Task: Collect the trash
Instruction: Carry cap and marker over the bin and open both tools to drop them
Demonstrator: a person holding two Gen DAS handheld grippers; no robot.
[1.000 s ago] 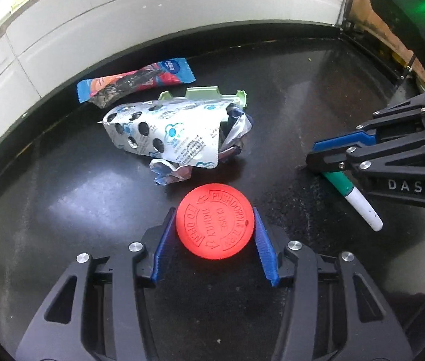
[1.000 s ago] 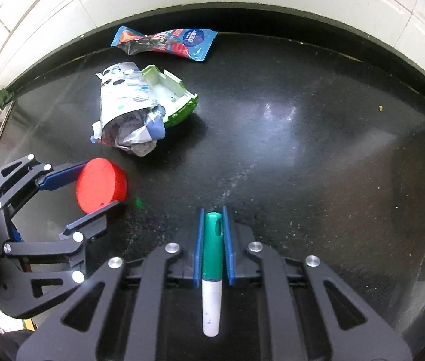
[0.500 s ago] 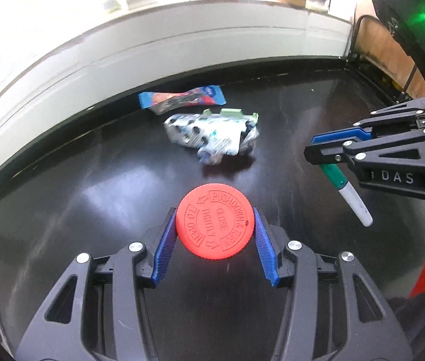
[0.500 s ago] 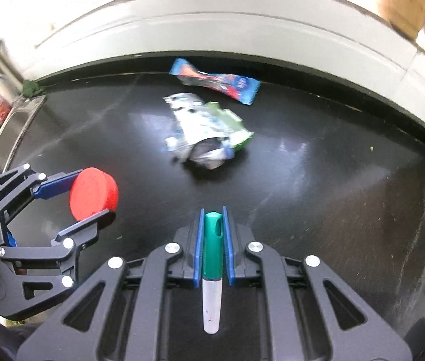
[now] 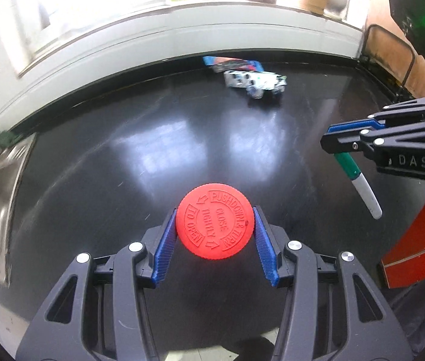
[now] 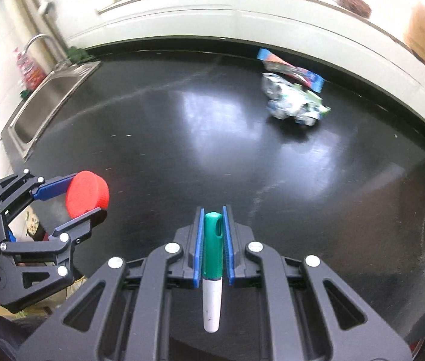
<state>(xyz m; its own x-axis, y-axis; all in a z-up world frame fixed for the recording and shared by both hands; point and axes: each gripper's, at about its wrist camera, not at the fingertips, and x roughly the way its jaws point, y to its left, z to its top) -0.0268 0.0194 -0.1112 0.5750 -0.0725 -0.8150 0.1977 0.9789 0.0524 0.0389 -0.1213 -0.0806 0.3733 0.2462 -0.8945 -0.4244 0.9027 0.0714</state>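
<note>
My left gripper (image 5: 215,231) is shut on a red screw cap (image 5: 215,216) and holds it above the black counter (image 5: 167,156); the cap also shows in the right wrist view (image 6: 87,195). My right gripper (image 6: 213,225) is shut on a green and white marker (image 6: 212,258), also seen at the right of the left wrist view (image 5: 358,180). A crumpled silver and green wrapper (image 6: 295,102) and a blue snack wrapper (image 6: 290,69) lie far back on the counter by the wall; both also show in the left wrist view (image 5: 254,82) (image 5: 233,63).
A steel sink (image 6: 41,105) with a tap is set in the counter's left end. A white tiled wall (image 6: 242,21) runs along the back. A red box (image 5: 417,240) sits low at the right past the counter's edge.
Both grippers have pulled back and up from the wrappers, still holding the cap and the marker. The wrappers now look small and far, and the sink has come into view.
</note>
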